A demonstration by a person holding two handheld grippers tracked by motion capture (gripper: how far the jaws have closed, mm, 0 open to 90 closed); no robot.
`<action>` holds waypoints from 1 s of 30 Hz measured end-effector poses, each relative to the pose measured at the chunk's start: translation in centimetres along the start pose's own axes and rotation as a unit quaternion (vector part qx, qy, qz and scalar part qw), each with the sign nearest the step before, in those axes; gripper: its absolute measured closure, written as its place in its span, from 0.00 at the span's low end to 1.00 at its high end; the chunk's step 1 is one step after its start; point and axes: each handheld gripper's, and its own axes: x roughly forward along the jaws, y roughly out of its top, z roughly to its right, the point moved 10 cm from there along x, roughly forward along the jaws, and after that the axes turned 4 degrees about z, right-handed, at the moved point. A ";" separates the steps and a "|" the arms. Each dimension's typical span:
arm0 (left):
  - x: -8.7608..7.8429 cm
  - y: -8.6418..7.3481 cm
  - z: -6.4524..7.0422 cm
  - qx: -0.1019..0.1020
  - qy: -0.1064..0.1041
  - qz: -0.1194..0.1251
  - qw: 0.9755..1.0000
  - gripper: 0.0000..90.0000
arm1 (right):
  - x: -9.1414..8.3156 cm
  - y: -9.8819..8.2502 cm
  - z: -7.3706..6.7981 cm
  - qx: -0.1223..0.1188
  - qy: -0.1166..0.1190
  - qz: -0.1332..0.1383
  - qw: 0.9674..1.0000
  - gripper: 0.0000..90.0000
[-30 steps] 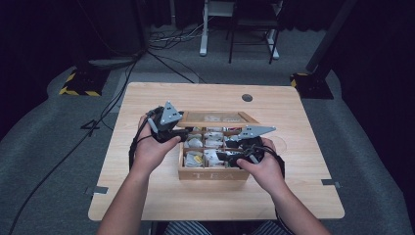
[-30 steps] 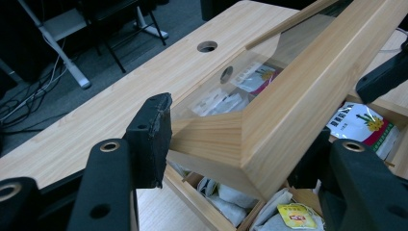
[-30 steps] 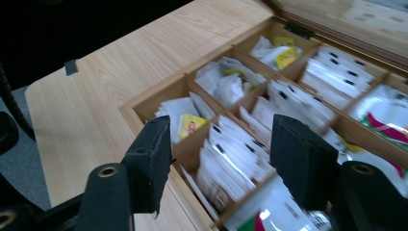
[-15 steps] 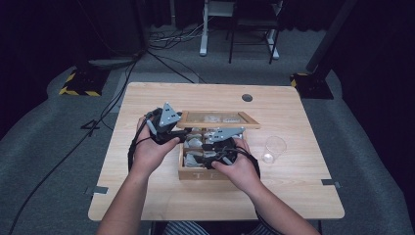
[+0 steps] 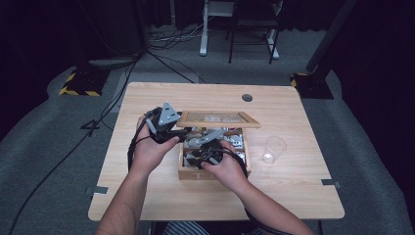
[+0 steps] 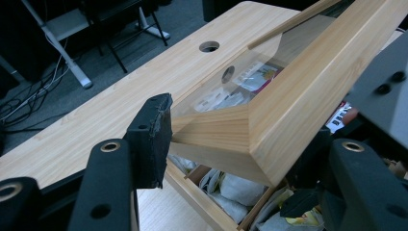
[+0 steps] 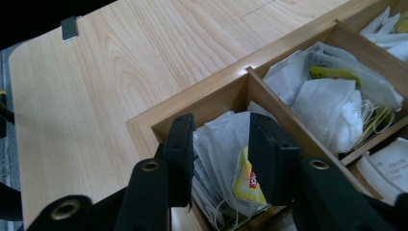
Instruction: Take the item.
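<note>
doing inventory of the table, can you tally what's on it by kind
wooden tea box with its glass lid held up: 1
clear plastic cup: 1
handheld grippers, left gripper and right gripper: 2
tea bags in the compartments: too many to count
total, tea bags aside: 4

**Left gripper view: lid held raised**

Left gripper (image 6: 226, 144) clamps the corner of the wooden lid (image 6: 298, 91), tilted up over the box (image 6: 207, 204); clear pane shows packets beneath; white tea bags (image 6: 235, 190) lie in the open compartment; table (image 6: 120, 96) beyond
</note>
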 end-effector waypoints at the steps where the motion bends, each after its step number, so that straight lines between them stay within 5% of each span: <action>1: 0.0 0.0 0.0 0.000 0.000 -0.001 1.000 0.49 | 0.1 -0.1 0.0 0.001 0.000 -0.002 1.000 0.67; 14: 0.0 -0.1 0.1 0.002 0.000 0.000 1.000 0.49 | 0.6 -0.1 0.8 -0.009 -0.009 -0.010 1.000 0.79; 22: 0.0 -0.1 0.1 0.002 0.000 0.000 1.000 0.49 | 1.4 -0.6 0.1 -0.007 -0.001 -0.015 1.000 0.68; 30: 0.0 -0.1 0.1 0.003 0.000 -0.001 1.000 0.49 | 1.5 -0.5 0.6 -0.009 -0.002 -0.015 1.000 0.77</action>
